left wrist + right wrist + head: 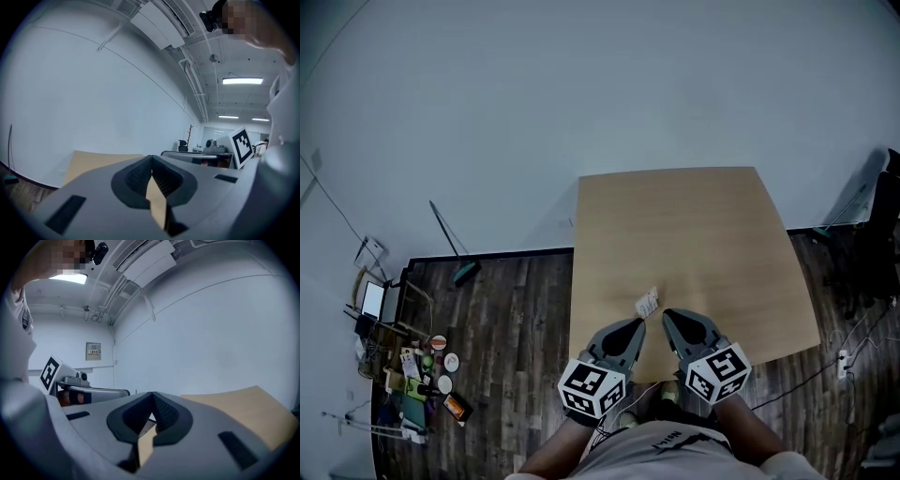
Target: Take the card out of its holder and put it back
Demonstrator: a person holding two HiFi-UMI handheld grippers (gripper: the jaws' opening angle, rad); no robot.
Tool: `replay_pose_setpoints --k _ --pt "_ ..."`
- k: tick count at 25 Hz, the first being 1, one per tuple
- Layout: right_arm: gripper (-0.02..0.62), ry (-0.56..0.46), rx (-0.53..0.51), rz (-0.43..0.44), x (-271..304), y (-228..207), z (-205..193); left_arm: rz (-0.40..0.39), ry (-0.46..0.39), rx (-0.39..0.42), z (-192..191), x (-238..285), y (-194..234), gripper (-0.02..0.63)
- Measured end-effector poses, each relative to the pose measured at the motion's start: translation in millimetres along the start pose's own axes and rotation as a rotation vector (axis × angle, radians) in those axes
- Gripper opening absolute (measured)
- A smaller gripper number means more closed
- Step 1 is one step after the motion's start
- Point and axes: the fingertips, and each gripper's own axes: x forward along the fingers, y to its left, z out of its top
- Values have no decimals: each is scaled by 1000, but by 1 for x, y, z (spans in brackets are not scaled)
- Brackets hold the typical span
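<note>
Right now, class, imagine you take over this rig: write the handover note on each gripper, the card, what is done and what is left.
Left gripper: jaws together, nothing seen between the pads.
Right gripper: jaws together at the tips; a pale edge shows behind them.
Card: small white piece just ahead of both tips, over the near part of the table; lying or pinched, in its holder or out, cannot be told.
Done: unclear.
Left: check the card's state, then take it out and put it back.

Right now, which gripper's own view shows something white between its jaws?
The right gripper: a white card shows between its jaws, while the left gripper's closed jaws frame only tan table.
</note>
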Motion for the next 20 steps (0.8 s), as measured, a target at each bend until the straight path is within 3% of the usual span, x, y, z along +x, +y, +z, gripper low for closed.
replay_pose_setpoints --k 20 --pt "12 6 -34 -21 -6 15 -6 23 -31 -7 -1 -18 8 14"
